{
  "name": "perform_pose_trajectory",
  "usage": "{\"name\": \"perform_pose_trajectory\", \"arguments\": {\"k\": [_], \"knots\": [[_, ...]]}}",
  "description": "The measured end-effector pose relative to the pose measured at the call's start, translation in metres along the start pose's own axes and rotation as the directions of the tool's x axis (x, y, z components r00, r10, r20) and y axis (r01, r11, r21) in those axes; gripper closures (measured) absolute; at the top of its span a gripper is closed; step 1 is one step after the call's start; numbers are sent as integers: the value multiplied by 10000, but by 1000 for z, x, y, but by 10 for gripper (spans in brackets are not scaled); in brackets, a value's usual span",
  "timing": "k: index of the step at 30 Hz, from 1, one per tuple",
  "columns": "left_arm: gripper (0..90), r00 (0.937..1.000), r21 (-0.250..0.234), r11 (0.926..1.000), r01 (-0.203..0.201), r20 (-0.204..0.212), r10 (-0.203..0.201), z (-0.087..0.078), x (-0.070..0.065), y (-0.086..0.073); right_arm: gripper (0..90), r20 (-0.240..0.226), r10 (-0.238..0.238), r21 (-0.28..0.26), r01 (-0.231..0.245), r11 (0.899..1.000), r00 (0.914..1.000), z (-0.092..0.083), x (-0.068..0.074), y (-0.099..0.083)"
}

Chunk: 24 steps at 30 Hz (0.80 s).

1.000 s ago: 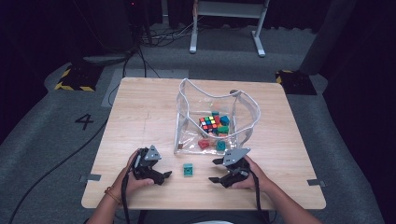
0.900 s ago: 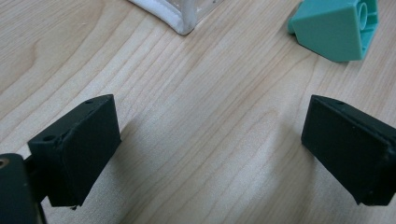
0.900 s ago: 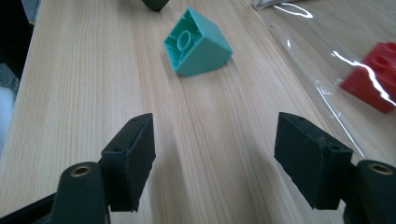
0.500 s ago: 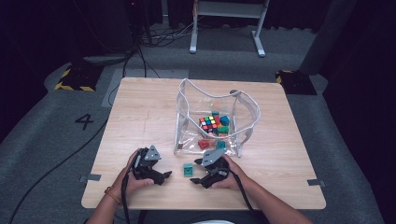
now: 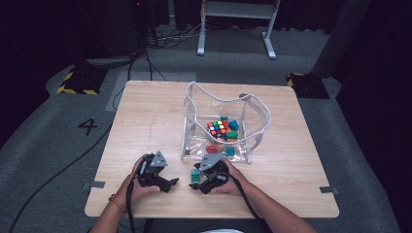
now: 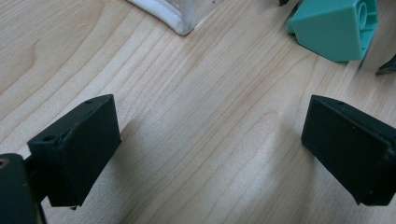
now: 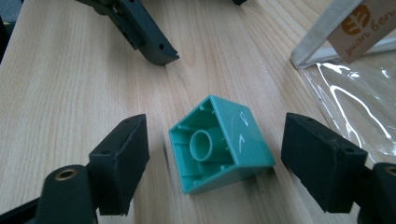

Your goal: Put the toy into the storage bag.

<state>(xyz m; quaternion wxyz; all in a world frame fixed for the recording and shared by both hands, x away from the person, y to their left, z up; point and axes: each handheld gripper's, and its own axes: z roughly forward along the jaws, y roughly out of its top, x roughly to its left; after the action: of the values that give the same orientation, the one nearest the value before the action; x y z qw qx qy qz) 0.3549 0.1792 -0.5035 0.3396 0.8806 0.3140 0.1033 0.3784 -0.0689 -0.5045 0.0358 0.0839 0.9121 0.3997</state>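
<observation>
My fingers point(image 7: 119, 163) are matt black, a rubbery-looking plastic with small screw holes and scuffed edges; a brass-coloured insert shines dully at the base of one. Between them the teal building block point(image 7: 219, 142) is smooth, hard plastic with a slight sheen, its hollow underside showing moulded ribs and a tube. The surface point(image 7: 60, 84) is pale wood with clear, fine grain and a satin finish. Off to the right, the clear bag point(image 7: 359, 102) is glossy, crinkled plastic film that throws white glare, edged in off-white woven cloth binding, with a matt brown paper-like label point(image 7: 362, 30).
</observation>
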Motion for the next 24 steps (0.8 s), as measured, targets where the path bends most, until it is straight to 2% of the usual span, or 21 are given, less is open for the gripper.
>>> {"name": "perform_pose_trajectory", "arguments": {"k": [1,7,8,10,12,13,14,15,16,18,19,20,21,22,24], "knots": [[46,10000,-2,10000,1,1,-1,0,0,0,234,56,257,108,-258,9996,9997,0,2,1],[46,10000,-7,10000,4,11,-4,0,0,0,256,64,154,33,-155,9999,9999,0,2,0],[46,10000,-8,10000,6,11,-6,0,0,0,271,48,33,-49,-32,10000,10000,0,1,0],[46,10000,-6,10000,3,10,-3,0,0,0,308,71,273,16,-273,9996,9996,-2,3,0],[46,10000,-8,10000,5,9,-5,0,0,0,338,27,97,-63,-97,9999,9999,-2,2,-1],[46,10000,-4,10000,5,4,-5,0,0,0,356,37,291,-37,-291,9996,9996,-3,3,-1],[46,10000,-8,10000,5,8,-5,0,0,0,373,39,119,-126,-118,9999,9999,-3,2,-1],[46,10000,-5,10000,3,9,-3,0,0,0,392,125,321,-259,-317,9992,9994,-2,3,-1],[46,10000,-8,10000,5,8,-5,0,0,0,411,53,240,-138,-239,9996,9997,-4,3,-1],[46,10000,-7,10000,2,6,-2,0,0,0,442,54,4,-271,-3,9996,10000,-4,1,-2],[46,10000,-7,10000,2,8,-2,0,0,0,459,-25,177,-350,-178,9992,9998,-4,2,-3],[46,10000,-7,10000,7,10,-7,0,0,0,469,21,50,-222,-49,9997,10000,-5,1,-3],[46,10000,-6,10000,6,8,-6,0,0,0,470,20,407,-420,-406,9983,9992,-4,4,-4],[46,10000,-7,10000,7,8,-7,0,0,0,472,-22,211,-356,-212,9991,9998,-5,3,-4],[46,10000,-7,10000,6,9,-6,0,0,0,474,-13,154,-452,-154,9989,9999,-6,3,-5]]}}
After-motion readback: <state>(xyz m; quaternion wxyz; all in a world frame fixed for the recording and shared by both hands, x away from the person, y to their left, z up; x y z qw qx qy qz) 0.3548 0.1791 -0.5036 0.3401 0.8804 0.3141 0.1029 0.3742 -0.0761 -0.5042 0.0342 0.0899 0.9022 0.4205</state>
